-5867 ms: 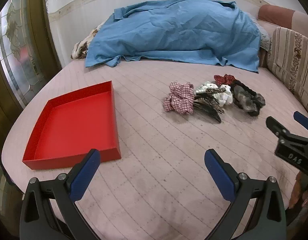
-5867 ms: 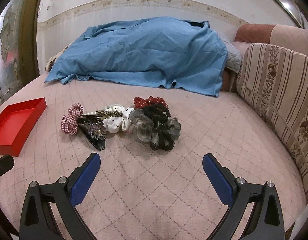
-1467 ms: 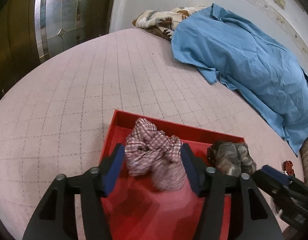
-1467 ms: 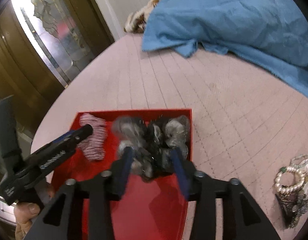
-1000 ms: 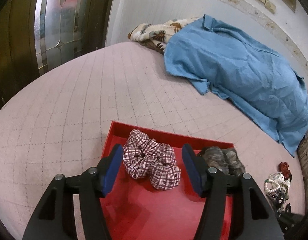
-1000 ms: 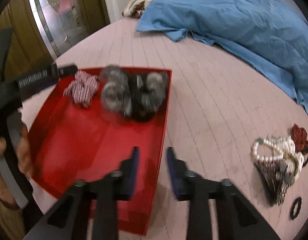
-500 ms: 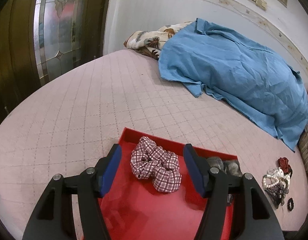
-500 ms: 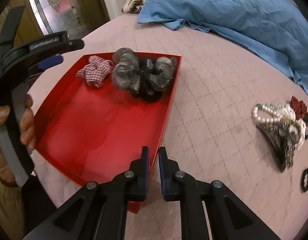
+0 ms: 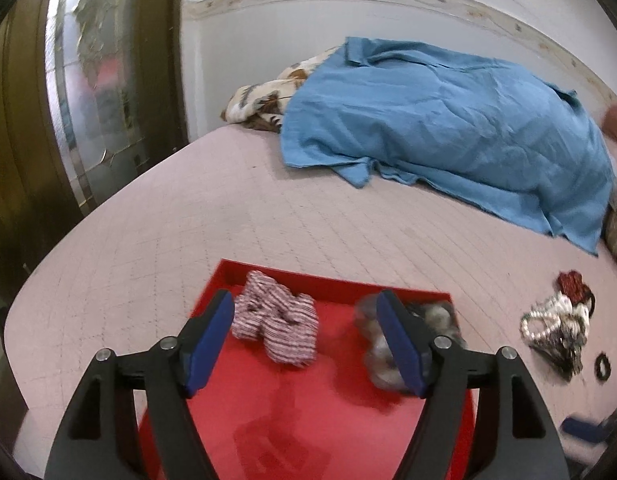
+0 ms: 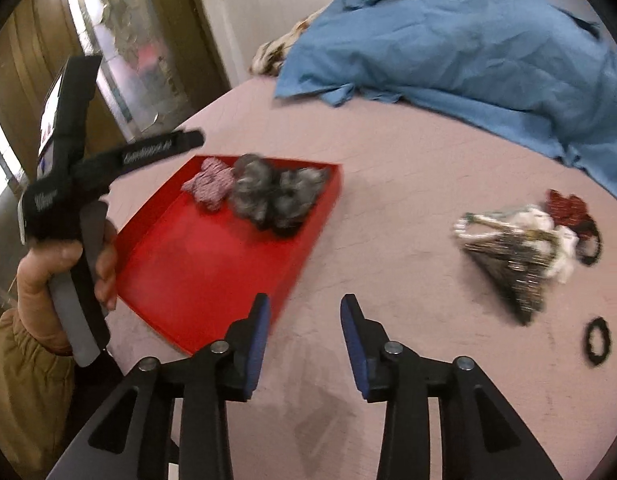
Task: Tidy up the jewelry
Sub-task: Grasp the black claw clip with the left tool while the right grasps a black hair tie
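A red tray (image 9: pixel 308 420) (image 10: pixel 196 264) lies on the pink quilted bed. At its far end sit a plaid scrunchie (image 9: pixel 276 328) (image 10: pixel 210 188) and a grey-black scrunchie (image 9: pixel 442 316) (image 10: pixel 276 196). My left gripper (image 9: pixel 304 340) hovers over the tray with its jaws opening. The plaid scrunchie shows in the gap but lies loose, untouched by the pads. My right gripper (image 10: pixel 304 320) hangs over the bed just past the tray's near corner, its jaws opening with nothing between them. A pile of pearls, clips and scrunchies (image 9: pixel 556 328) (image 10: pixel 516 256) lies to the right, with a small black hair tie (image 9: pixel 602 365) (image 10: pixel 596 340) beside it.
A blue cloth (image 9: pixel 448 132) (image 10: pixel 468 40) covers bedding at the back. A glass-panelled door (image 9: pixel 100 100) stands at the left, past the bed's rounded edge. A person's hand (image 10: pixel 60 276) in a tan sleeve holds the left gripper beside the tray.
Both grippers have drawn back and up from the tray, leaving the scrunchies in it. The right jaws went from shut to parted; the left jaws widened.
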The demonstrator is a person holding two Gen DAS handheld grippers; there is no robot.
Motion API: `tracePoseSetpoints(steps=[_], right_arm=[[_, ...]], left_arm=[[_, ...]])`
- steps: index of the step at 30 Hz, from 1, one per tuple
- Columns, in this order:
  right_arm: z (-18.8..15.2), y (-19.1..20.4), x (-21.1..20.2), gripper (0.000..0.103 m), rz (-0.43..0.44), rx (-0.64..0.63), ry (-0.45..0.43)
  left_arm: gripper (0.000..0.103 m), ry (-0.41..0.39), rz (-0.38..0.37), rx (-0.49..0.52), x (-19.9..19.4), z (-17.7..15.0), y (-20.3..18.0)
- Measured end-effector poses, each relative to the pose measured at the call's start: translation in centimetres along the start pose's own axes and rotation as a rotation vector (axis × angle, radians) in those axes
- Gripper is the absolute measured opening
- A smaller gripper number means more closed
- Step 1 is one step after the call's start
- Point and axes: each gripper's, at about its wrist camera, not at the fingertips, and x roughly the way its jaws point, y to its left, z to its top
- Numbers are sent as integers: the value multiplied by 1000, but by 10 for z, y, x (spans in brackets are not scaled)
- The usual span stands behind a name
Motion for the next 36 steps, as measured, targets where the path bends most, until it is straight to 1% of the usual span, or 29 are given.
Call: tracePoseSetpoints(steps=[2,6,8,10,11,14,17,19,23,26,30,33,36], right_arm=[[-4,-19,-11,44,-29,23,-15],[-17,-63,-36,45,-86,80,-34],[-26,-91,-53,46,-133,116,-44],[-34,-115,-67,50,-172,148,-49],[-39,-130,-74,52,-196,171,-52],[-48,-168,-87,53,-257,226,-52],[-49,-200,-91,53,-305,262,-51],[-50,-219,-91,53,-324,283,-52],[-52,-247,-86,53,-340,319,-62],[-57,-266,-79,53,-343,352,-63],[-62,-286,-65,53,-330,386,-20],[-62,-292,-58,53,-318,394,2],[-61,-294,-48,53,-304,388,33]], left_arm=[[73,-5,3,49,-5,-6,-15],[73,-34,-6,127,-22,-20,-36],[73,-37,-22,137,-34,-26,-43],[73,-32,-37,134,-43,-30,-48],[73,-30,-53,132,-49,-31,-51],[73,-26,-118,136,-63,-31,-65],[75,12,-178,166,-67,-28,-92],[75,43,-215,172,-64,-29,-107],[75,146,-305,175,-46,-32,-149],[75,185,-319,196,-33,-37,-178],[75,225,-322,236,-9,-44,-221],[75,269,-333,247,10,-49,-246],[75,293,-343,266,23,-54,-267]])
